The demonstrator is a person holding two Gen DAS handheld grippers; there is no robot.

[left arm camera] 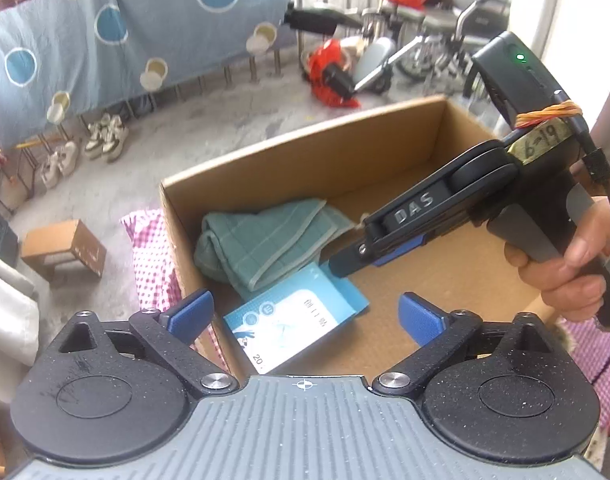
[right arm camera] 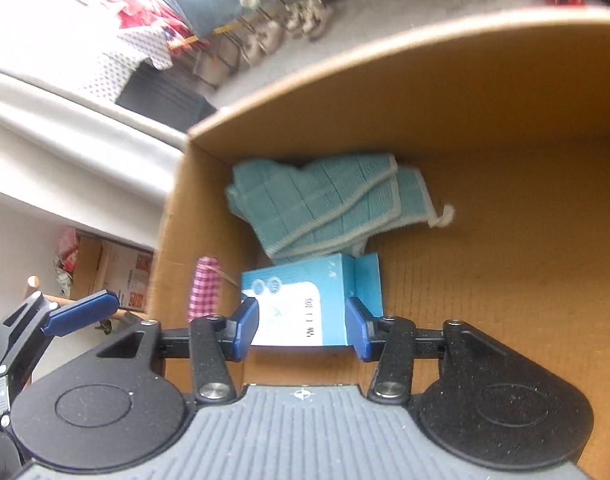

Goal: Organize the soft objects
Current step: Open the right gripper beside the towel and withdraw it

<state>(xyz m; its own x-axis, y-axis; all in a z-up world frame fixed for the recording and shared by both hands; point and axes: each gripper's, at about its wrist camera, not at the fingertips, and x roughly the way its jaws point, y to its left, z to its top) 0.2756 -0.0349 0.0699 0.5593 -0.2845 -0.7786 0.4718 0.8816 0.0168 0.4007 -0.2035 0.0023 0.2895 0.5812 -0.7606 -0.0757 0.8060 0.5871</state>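
Observation:
An open cardboard box (left arm camera: 305,136) (right arm camera: 385,80) holds a folded teal towel (left arm camera: 261,240) (right arm camera: 325,208) at its far left corner. A blue and white packet (left arm camera: 293,328) (right arm camera: 301,300) lies flat on the box floor in front of the towel. My left gripper (left arm camera: 305,308) hangs above the box's near edge, wide open and empty; one of its fingers (right arm camera: 81,312) shows in the right wrist view. My right gripper (right arm camera: 303,324) (left arm camera: 337,266), held by a hand, reaches into the box, its pads apart on either side of the packet and not pressing on it.
A pink checked cloth (left arm camera: 149,256) (right arm camera: 204,288) lies under the box at its left side. On the concrete floor beyond are a small cardboard box (left arm camera: 65,248), several white shoes (left arm camera: 105,140), a blue spotted sheet (left arm camera: 105,20) on a rack, and a wheelchair (left arm camera: 445,40).

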